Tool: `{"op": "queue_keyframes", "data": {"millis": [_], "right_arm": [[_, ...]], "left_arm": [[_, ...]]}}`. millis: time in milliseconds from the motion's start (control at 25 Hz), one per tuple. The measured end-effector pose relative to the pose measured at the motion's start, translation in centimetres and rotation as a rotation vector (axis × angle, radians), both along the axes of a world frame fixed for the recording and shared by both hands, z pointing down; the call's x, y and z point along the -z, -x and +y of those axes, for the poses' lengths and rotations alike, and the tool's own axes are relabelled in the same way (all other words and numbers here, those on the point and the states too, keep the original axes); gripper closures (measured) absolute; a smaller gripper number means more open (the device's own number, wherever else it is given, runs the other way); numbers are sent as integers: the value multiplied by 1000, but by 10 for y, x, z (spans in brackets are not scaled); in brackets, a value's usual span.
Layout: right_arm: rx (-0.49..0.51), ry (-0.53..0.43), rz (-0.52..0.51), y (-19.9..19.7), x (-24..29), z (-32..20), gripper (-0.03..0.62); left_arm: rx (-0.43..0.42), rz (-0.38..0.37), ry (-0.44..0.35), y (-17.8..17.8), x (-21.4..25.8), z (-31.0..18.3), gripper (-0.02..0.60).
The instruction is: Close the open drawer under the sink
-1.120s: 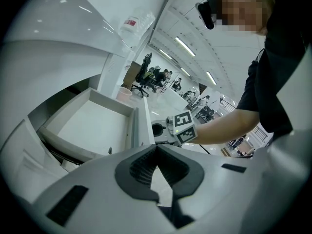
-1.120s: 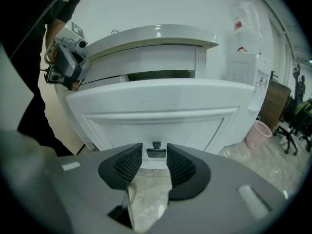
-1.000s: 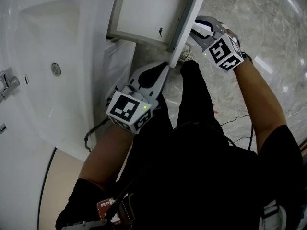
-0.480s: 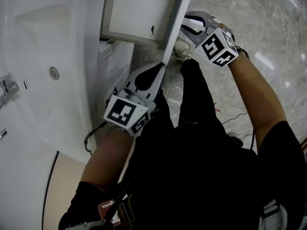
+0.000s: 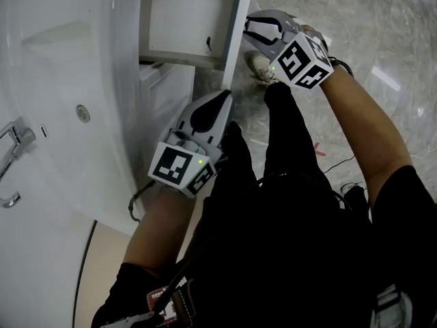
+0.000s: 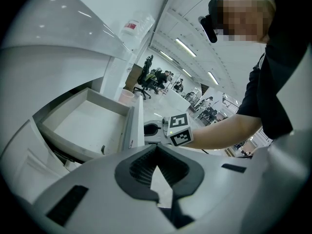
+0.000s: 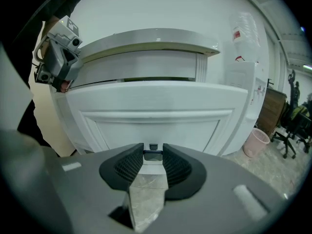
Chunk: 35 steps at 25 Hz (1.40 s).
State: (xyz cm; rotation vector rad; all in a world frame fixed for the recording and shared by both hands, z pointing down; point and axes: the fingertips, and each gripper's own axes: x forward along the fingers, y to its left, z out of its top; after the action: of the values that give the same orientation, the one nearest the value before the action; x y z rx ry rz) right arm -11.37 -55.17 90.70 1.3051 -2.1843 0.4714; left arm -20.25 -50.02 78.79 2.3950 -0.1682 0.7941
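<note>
Only the right gripper view shows the drawer handle [image 7: 152,151].

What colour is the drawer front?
White; the drawer front shows best in the right gripper view.

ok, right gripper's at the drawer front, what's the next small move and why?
Probably push the right gripper straight in toward the cabinet. Its jaws sit on the handle of the drawer front, and the head view shows the drawer still well out from under the sink.
</note>
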Motion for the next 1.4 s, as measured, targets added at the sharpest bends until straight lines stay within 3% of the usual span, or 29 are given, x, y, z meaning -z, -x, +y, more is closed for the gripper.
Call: {"op": "queue_keyframes", "data": {"millis": [880, 1400], "right_arm": [[-3, -49, -31, 18, 1, -36, 474], [0, -72, -50, 26, 5, -46, 474]], "left_arm": [[14, -22, -9, -2, 2, -8, 583], [18, -81, -60, 2, -6, -11, 583]]}}
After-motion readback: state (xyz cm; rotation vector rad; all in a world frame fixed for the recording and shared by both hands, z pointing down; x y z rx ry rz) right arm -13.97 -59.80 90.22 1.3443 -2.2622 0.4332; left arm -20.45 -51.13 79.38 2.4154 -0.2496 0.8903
